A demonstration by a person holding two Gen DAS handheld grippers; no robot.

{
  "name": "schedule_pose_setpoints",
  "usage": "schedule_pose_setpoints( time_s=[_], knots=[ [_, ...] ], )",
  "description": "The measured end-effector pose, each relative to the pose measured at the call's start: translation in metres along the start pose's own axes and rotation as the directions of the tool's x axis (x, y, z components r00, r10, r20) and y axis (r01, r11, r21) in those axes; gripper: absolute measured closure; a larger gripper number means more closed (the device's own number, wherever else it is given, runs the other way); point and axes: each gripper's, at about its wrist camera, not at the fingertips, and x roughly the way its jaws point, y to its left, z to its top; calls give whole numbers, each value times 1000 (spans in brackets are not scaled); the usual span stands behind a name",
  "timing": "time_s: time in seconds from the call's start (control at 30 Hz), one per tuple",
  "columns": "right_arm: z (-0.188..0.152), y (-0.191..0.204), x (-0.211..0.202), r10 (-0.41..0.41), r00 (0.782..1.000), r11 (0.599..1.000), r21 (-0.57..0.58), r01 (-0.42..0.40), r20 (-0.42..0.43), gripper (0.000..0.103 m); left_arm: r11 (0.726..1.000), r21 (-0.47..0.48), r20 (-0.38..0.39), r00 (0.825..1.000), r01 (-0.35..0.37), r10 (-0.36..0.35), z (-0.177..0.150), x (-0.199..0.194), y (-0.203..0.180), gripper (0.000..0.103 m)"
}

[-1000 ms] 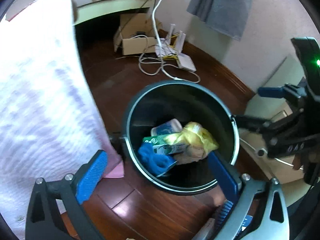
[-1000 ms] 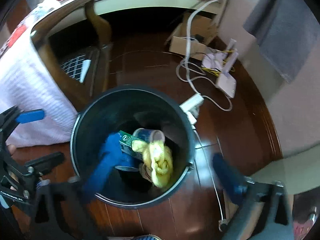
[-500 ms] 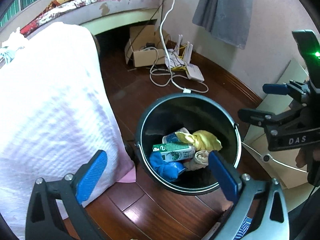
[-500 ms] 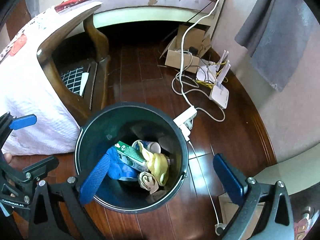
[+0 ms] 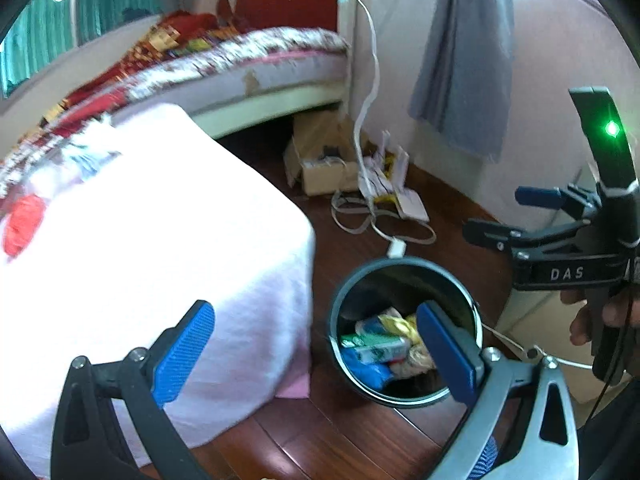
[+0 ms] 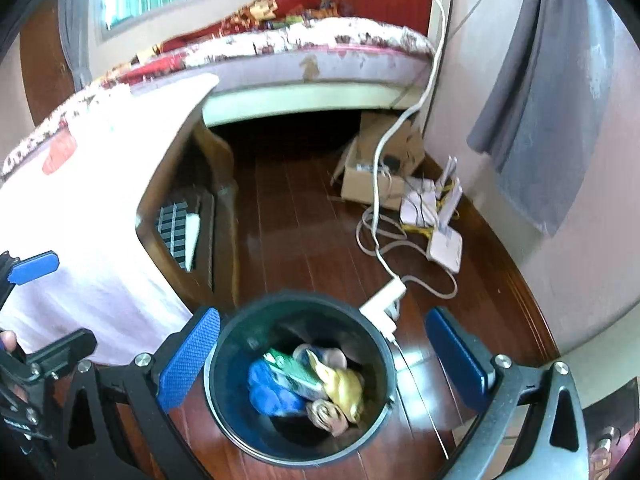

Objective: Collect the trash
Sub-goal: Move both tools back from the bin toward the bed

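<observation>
Both claws wide, holding nothing: left claw (image 5: 316, 354), right claw (image 6: 324, 360). Trash sits inside bin (image 6: 224, 344) on floor. Risk: white cable (image 6: 416, 280) near bin could snag claw; bump tips bin.

Dark round trash bin (image 6: 376, 436), upright on the wooden floor (image 6: 304, 240), just beside the white-draped table (image 5: 160, 240). Inside, heaped together: green-and-white carton (image 6: 294, 376) lying tilted, blue crumpled item (image 6: 272, 396) on its left, yellow crumpled wrapper (image 6: 346, 390) on its right, beige roll (image 6: 326, 414) at the near wall, cup (image 6: 334, 356) behind.
</observation>
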Motion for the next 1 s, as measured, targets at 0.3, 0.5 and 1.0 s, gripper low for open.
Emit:
schedule_pose_setpoints(
  time_s=[0.3, 0.5, 1.0],
  knots=[
    [47, 63, -25, 109, 983, 994, -44, -103, 145, 0, 986, -79, 100, 983, -144, 152, 16, -44, 81, 2],
    [70, 128, -21, 197, 964, 976, -126, -176, 179, 0, 959, -168, 122, 960, -230, 252, 13, -61, 137, 2],
    [124, 215, -5, 262, 945, 953, -204, -223, 194, 0, 885, -358, 133, 922, -298, 365, 14, -64, 247, 1]
  ],
)
